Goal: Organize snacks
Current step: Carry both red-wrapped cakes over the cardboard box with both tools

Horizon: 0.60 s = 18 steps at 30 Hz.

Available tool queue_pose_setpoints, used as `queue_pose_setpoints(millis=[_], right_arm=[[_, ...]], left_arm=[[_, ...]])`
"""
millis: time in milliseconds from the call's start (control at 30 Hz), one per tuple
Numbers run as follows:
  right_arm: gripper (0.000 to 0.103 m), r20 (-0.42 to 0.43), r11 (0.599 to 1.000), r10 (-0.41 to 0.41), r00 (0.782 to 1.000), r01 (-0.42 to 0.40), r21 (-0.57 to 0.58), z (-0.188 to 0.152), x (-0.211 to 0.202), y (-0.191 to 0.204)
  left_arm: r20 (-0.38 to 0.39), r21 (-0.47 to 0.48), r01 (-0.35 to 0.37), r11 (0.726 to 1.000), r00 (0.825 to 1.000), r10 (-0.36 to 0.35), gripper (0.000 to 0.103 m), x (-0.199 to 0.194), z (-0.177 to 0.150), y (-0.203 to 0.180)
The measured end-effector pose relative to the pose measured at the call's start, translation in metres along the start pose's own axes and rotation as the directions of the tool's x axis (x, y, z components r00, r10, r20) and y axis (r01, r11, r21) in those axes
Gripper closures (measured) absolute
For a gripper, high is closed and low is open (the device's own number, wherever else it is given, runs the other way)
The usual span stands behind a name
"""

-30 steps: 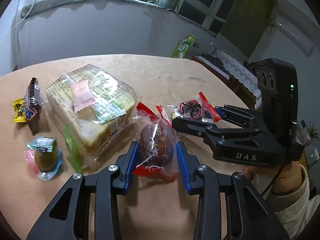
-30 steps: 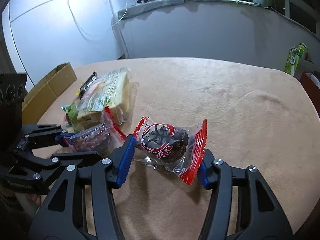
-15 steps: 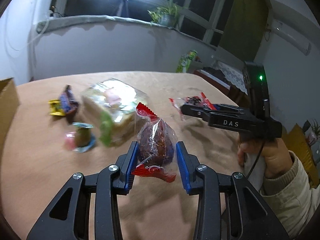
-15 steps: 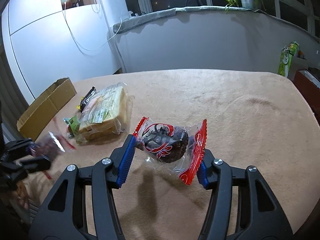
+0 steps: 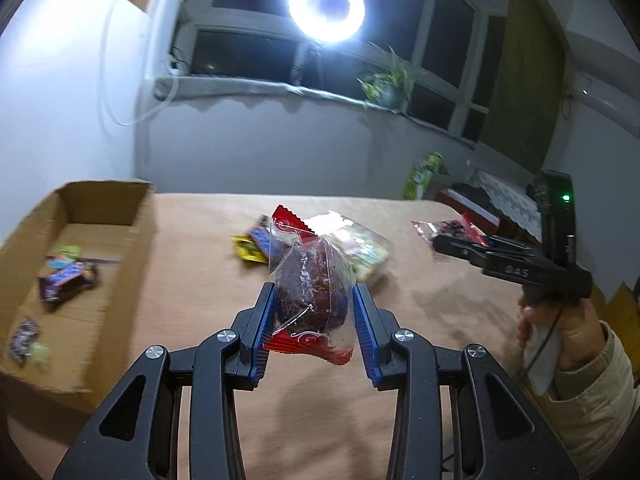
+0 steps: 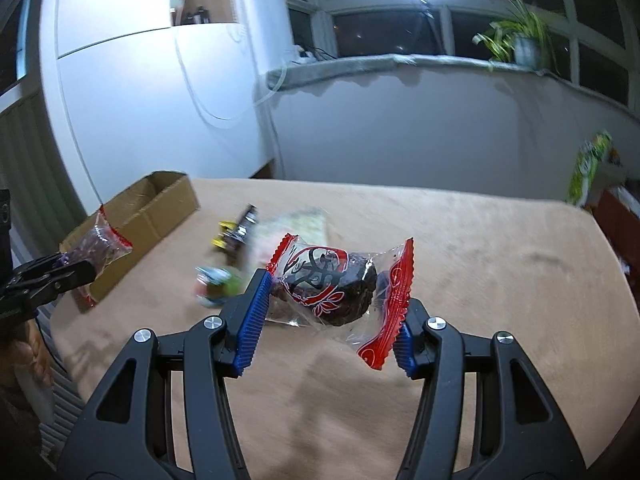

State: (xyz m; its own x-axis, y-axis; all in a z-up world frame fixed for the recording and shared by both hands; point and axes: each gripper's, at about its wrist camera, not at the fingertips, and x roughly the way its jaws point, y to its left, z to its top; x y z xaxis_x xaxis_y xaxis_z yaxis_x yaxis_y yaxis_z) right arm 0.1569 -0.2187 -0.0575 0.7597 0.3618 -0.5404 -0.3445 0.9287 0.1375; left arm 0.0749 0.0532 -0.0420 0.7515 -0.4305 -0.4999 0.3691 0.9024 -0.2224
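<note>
Two hand-held grippers are raised above a tan bench (image 5: 208,240), each carrying a wrapped snack. The left hand-held gripper (image 5: 314,312) has its blue-padded fingers clamped on a dark brown cake in a clear wrapper with red crimped ends (image 5: 310,292), held upright. The right hand-held gripper (image 6: 328,308) is clamped on a second, similar cake (image 6: 336,284), held sideways; its wrapper carries a red circle with dark brush-style characters that cannot be read.

In the left wrist view the right hand-held gripper appears at the right edge, its black body lettered "DAS", with a green light above.

An open cardboard box (image 5: 132,240) sits at the bench's left side, to the left of the raised left cake. Inside it lie a few small wrapped sweets and a dark candy bar (image 5: 66,280) whose lettering is too blurred to read.

Beyond both cakes, on the bench, lies a blurred cluster: a clear bag of sliced bread (image 5: 360,248), a yellow-wrapped sweet (image 6: 224,236) beside a dark bar, and a round green sweet in a pale wrapper (image 6: 218,284).

Behind, a glowing ring light (image 5: 326,8) stands before dark windows, with a potted plant (image 6: 520,44) on the sill and a green carton (image 6: 588,168) beyond the bench's far right edge.
</note>
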Motion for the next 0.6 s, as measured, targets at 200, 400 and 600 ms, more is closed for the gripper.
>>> queue_pose_setpoints(millis=[200,400,600], right_arm=[[0.046,0.005,0.997,0.035,0.999,-0.035,-0.071,0.020,0.010,0.045],[0.046,-0.016,0.986,0.086,0.996,-0.087,-0.140,0.032,0.031,0.093],[0.046,-0.044,0.963,0.159,0.986,-0.165,-0.214,0.044,0.056,0.148]], left_arm=[[0.048,-0.067,-0.063,0.996,0.997,0.067,0.067,-0.025,-0.004,0.039],[0.082,-0.131,-0.120,0.984,0.988,0.131,0.067,-0.050,-0.009,0.074],[0.105,-0.188,-0.179,0.966,0.974,0.201,0.067,-0.070,-0.015,0.111]])
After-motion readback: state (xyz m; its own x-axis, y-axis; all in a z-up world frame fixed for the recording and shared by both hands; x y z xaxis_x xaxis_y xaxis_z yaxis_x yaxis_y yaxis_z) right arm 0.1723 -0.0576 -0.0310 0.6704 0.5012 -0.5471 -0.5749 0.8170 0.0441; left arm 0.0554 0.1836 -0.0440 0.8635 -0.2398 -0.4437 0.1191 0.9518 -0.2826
